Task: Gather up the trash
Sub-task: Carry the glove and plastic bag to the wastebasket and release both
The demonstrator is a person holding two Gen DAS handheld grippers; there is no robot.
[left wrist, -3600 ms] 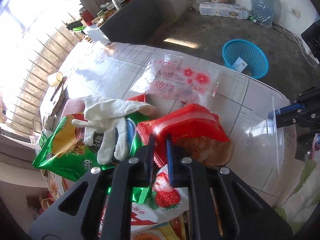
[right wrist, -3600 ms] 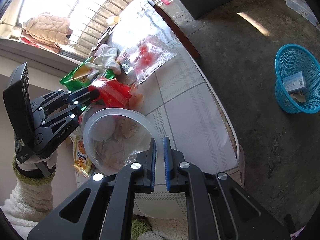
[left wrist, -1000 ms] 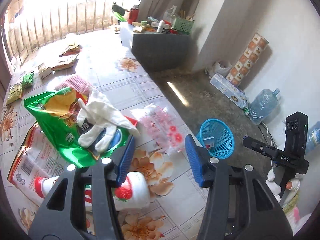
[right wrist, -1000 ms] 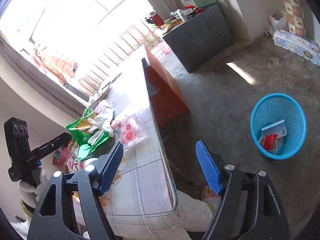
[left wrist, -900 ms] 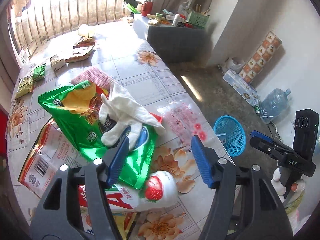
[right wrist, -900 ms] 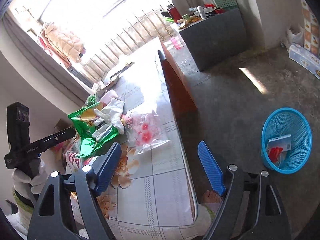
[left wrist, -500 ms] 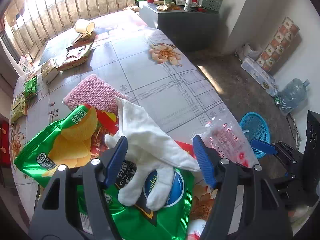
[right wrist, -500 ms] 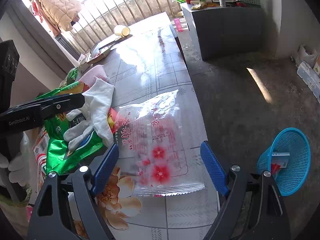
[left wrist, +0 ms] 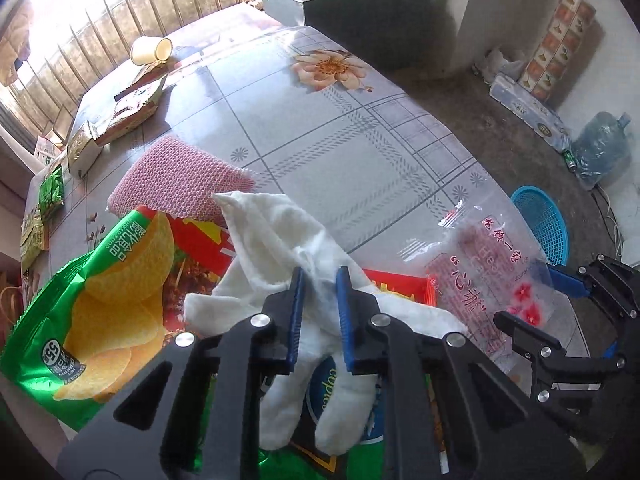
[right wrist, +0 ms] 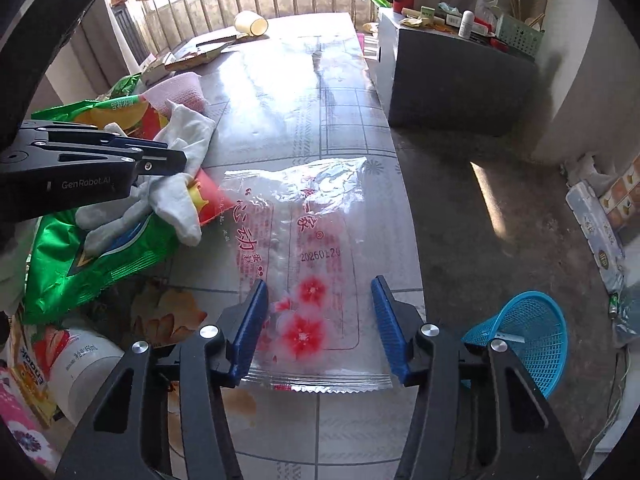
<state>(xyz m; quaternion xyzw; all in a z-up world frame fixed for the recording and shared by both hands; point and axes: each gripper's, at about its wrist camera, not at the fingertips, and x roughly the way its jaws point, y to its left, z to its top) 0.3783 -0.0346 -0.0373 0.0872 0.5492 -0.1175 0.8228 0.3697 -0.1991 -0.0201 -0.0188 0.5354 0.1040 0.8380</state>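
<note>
My left gripper (left wrist: 319,280) is shut on a white glove (left wrist: 280,240) that lies on a green chip bag (left wrist: 100,300); it also shows in the right wrist view (right wrist: 176,162), with the glove (right wrist: 180,184) and the bag (right wrist: 92,256). My right gripper (right wrist: 318,292) is open, its jaws on either side of a clear plastic wrapper with red flowers (right wrist: 304,248) lying flat near the table edge. The wrapper also shows in the left wrist view (left wrist: 488,280), with the right gripper (left wrist: 568,280) beside it.
A blue trash basket (right wrist: 524,336) stands on the floor to the right (left wrist: 540,224). A pink cloth (left wrist: 180,180), snack packets (left wrist: 120,108), a paper cup (left wrist: 150,50) and a strawberry bottle (right wrist: 80,364) lie on the table. A grey cabinet (right wrist: 452,76) stands behind.
Both grippers came down to the table. The left one closed on the white glove. The right one moved over the clear wrapper and stays open.
</note>
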